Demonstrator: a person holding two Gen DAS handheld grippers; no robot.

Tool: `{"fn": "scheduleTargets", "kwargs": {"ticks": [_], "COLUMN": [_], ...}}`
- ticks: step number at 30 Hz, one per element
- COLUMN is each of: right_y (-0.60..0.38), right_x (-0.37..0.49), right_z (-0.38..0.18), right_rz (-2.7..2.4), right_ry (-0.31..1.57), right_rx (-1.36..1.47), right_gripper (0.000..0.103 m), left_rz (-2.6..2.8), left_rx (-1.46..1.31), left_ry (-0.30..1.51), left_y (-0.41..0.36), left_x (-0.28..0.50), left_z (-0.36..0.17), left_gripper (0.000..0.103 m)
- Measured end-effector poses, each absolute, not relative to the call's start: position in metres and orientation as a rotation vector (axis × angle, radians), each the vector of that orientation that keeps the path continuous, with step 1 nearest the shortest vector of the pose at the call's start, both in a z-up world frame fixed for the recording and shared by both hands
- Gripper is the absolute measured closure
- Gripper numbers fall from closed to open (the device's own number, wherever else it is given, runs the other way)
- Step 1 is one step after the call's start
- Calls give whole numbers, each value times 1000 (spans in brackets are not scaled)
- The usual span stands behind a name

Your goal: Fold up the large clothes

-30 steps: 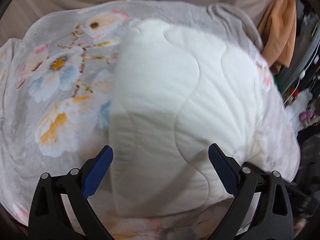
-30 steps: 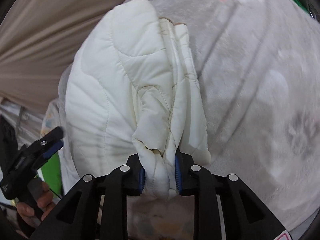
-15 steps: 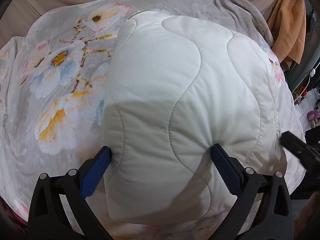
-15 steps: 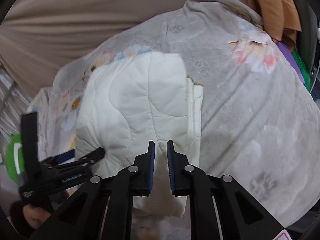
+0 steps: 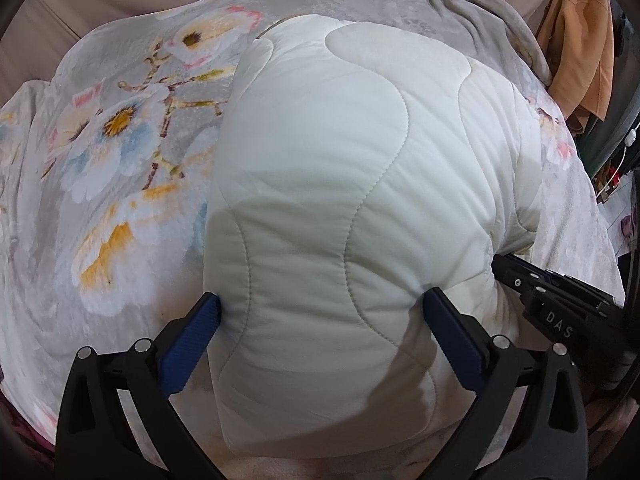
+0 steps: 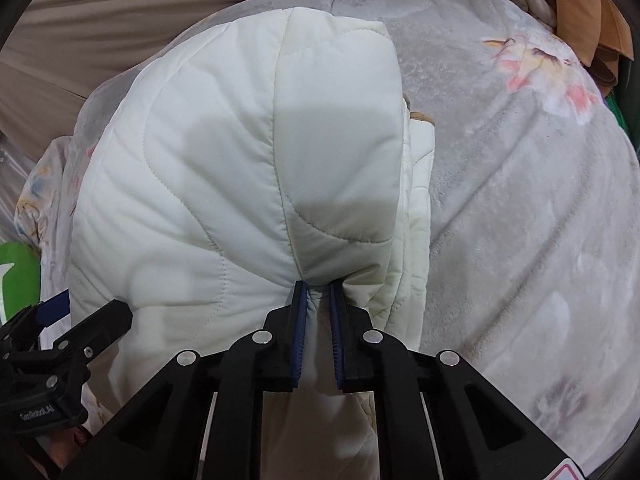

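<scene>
The quilted white jacket (image 5: 340,200) is showing smooth, matt padded cloth; the floral blanket (image 5: 120,160) beneath is looking plush and fuzzy.

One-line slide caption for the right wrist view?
Right gripper pinches the folded white quilted jacket on the floral blanket.

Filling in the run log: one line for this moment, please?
stage: folding | white quilted jacket on floral blanket | left gripper open, straddling jacket | right gripper pinching jacket edge
</scene>
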State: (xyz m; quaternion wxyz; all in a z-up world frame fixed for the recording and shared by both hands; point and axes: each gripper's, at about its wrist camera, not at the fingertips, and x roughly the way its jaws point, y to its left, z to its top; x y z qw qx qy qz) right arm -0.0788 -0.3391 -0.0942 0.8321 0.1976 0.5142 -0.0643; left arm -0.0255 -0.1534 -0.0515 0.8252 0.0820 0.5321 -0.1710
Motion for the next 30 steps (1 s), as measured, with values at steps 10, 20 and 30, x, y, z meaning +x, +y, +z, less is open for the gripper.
{"fn": "scheduleTargets", "kwargs": {"ticks": [10,20,30], "right_y": [-368,-375,-366], "right_x": [-134,-120,-110], "right_z": [-63,-116,-120], "right_rz": [-164,-31,8], "right_ry": [1017,1091,1080], "right_rx": [574,825,864], "right_gripper": [38,20,39], "left_rz": [-366,-451,-485], "left_rx": [-83,-232,-201], "left_ry": [1206,1282,1281], "left_y": [-97,-98,-109], "left_x": [0,13,16], "left_z": [-39,-81,-78], "left_gripper": [5,5,9]}}
